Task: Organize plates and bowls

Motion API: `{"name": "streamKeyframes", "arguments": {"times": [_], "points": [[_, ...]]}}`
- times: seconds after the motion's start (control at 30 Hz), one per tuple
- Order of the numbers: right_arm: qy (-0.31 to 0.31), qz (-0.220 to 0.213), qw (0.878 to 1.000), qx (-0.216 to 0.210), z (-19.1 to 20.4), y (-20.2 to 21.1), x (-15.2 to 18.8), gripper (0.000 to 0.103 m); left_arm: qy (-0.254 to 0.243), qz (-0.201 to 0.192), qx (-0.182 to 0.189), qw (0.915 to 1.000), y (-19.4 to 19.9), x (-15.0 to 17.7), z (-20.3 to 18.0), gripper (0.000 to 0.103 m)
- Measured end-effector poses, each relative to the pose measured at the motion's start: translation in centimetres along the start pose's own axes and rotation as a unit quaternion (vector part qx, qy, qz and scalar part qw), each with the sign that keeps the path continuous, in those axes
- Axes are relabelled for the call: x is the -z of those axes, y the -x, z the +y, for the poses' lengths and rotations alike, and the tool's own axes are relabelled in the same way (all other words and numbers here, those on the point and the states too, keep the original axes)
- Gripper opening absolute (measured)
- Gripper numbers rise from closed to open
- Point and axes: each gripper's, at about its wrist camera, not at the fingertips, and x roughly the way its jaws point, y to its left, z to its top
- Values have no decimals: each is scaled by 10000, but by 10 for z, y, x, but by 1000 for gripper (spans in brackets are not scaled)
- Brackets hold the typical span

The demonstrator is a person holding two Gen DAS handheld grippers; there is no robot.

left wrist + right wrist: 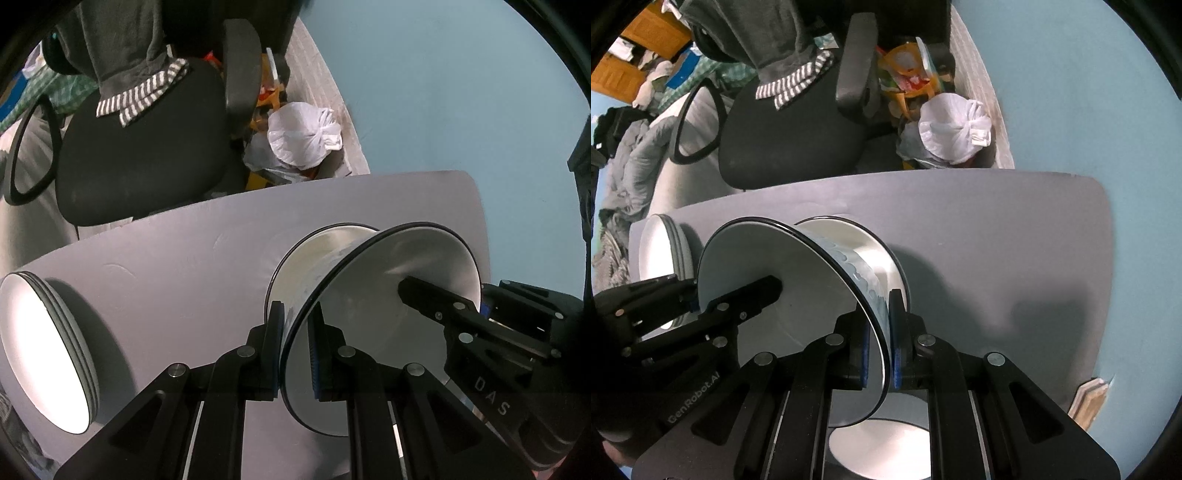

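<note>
- You've got the left gripper (298, 345) clamped on the rim of the bowl (369, 332), one blue-padded finger outside the wall, the other inside, lower centre of the left wrist view.
- Your right gripper (880, 347) is pinching the same bowl's rim on the opposite side, pads pressed against the wall from both faces, lower centre of the right wrist view.
- That bowl is white inside with a thin black rim; the right wrist view shows a pale blue wavy pattern on its outer wall.
- It sits tilted on its side between your two tools, its mouth toward the cameras, just above the grey table (184, 266).
- Behind it, a second bowl (321, 254) of the same white-and-black-rim look appears; the held one seems nested against it, though contact is hard to judge.
- At the left edge of the left wrist view, a stack of plates (44, 350) rests on the table, white faces, dark rims, well apart from the bowls.
- At the bottom of the right wrist view, another white dish (879, 446) shows between the gripper's arms.
- Beyond the table in the upper left: a black office chair (147, 147) with a striped cloth (144, 94), and a white plastic bag (303, 133).
</note>
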Motion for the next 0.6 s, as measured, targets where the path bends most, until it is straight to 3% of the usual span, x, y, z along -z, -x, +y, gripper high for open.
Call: {"name": "streamKeyframes", "arguments": {"times": [0.6], "points": [[-249,258,9993,-84,-6,-13,0,11,-221,250,-89,9994,-9,-7,-3,14]]}}
